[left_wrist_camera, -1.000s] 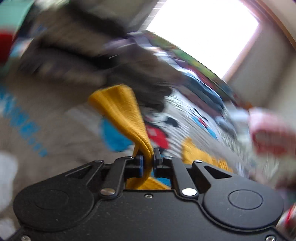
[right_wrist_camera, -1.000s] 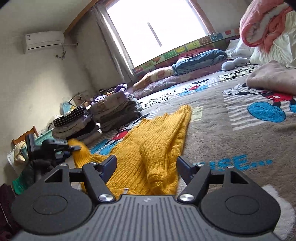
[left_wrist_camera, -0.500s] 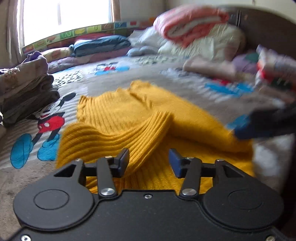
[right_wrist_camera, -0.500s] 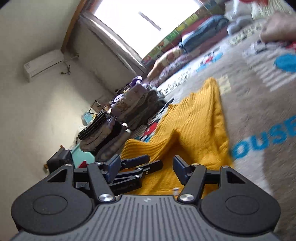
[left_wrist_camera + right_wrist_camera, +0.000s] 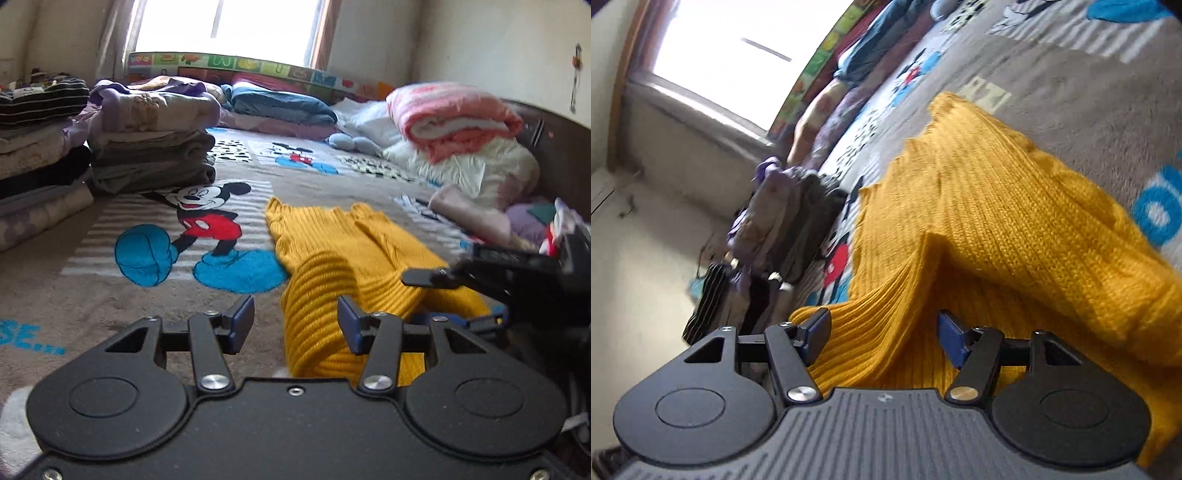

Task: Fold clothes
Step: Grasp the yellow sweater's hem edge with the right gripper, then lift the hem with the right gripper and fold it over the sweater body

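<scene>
Both tools stand open and empty — left tool (image 5: 295,325) and right tool (image 5: 882,338) over the yellow sweater (image 5: 354,258), lying half-folded on the bed (image 5: 110,295). Next, likely: pinch an edge — fold again.

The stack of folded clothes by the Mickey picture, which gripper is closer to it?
Left. The left gripper faces the stack of folded clothes across the blanket; the right gripper sits farther, over the yellow sweater.

Sweater (image 5: 354,258): coarse ribbed mustard knit, matt. Bedspread (image 5: 110,295): short fuzzy pile, printed. Left gripper (image 5: 295,325): matt black plastic, bright metal pivot pins. Right gripper (image 5: 882,332): ridged grey plastic housing.
</scene>
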The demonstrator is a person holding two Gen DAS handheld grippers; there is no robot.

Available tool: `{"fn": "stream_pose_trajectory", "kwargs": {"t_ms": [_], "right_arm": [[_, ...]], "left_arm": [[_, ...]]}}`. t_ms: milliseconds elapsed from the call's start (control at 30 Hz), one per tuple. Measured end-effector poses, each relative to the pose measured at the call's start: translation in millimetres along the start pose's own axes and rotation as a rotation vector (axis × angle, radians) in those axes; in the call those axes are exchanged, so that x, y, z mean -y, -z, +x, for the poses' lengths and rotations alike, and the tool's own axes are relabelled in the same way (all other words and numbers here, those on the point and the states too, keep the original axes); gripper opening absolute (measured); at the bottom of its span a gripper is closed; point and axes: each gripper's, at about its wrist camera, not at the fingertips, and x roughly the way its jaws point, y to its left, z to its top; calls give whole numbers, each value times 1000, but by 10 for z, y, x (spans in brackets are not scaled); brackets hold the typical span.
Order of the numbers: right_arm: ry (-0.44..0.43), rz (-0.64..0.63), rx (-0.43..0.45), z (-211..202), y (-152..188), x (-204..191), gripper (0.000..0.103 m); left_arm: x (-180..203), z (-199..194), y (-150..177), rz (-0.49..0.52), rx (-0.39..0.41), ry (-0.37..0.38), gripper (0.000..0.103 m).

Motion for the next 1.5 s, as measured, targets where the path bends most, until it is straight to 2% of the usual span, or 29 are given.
{"fn": "stream_pose_trajectory", "kwargs": {"t_ms": [133,167,233,267,300,367,533,733,767,833,900,1033,1167,1300,1500], "right_arm": [[40,35,67,80,48,34,62],[47,32,81,94,49,23,58],[49,50,99,108,40,26,40],[43,55,104,108,27,24,23],[35,56,109,102,11,14,16],[1,25,124,33,-47,-70,12],[-95,-71,184,-217,-342,-340,11],[-166,-147,231,-484,-760,-503,11],[-176,-147,238,-523,-812,-497,11],[-196,-150,253,-609,-906,-484,11],[-212,-162,266,-694,-966,-465,11],[-229,-161,289,-865,-1035,-335,10],[-220,-137,322,-1027,-1094,-97,10],[-188,-87,351,-1170,-1124,245,10],[-141,1,373,-1314,-1060,815,10]], "left_arm": [[-7,-5,49,30,-30,33,51],[-12,7,61,31,-43,47,54],[-12,43,82,40,-67,41,56],[-16,54,91,38,-80,41,57],[-20,65,100,37,-94,41,60],[-29,86,117,33,-121,40,64],[17,121,167,6,-144,67,65],[286,242,251,4,-162,79,65],[349,257,264,19,-155,64,58],[464,296,291,44,-143,30,39],[634,309,317,118,-117,-14,21],[1098,301,427,414,-36,-169,19],[1419,366,575,663,14,-248,19],[1626,438,735,857,14,-271,18],[1766,516,927,1020,-12,-257,17]]}}
